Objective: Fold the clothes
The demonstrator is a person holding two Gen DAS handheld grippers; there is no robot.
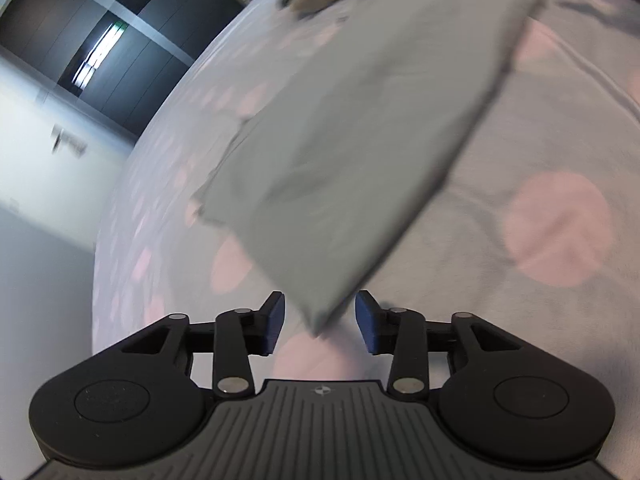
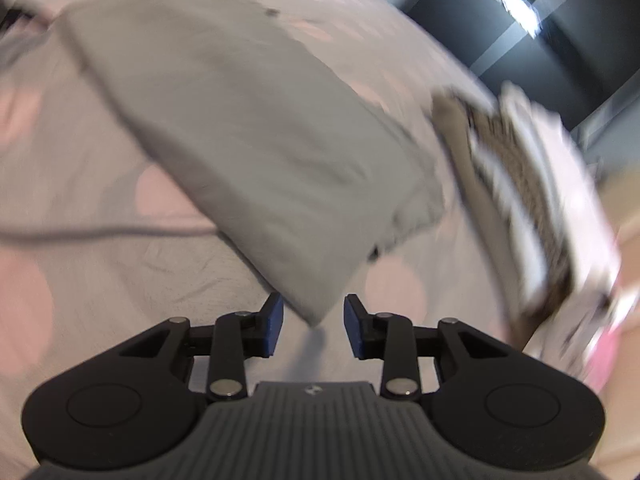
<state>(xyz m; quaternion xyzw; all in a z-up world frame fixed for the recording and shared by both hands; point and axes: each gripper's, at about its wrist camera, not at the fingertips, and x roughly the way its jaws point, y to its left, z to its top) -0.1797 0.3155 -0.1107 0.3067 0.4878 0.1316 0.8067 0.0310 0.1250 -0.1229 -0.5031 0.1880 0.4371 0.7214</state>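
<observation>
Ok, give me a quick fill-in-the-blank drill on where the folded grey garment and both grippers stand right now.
1. The folded grey cloth garment lies on a grey bedsheet printed with large ____ dots.
2. The left gripper has its jaws ____, a corner of the garment between its blue pads without being pinched.
3. In the right wrist view, the right gripper points at a ____ of the garment.
4. Beyond the garment's right side in that view lies a ____ of other folded clothes.

Missing words: pink; open; corner; stack
</observation>
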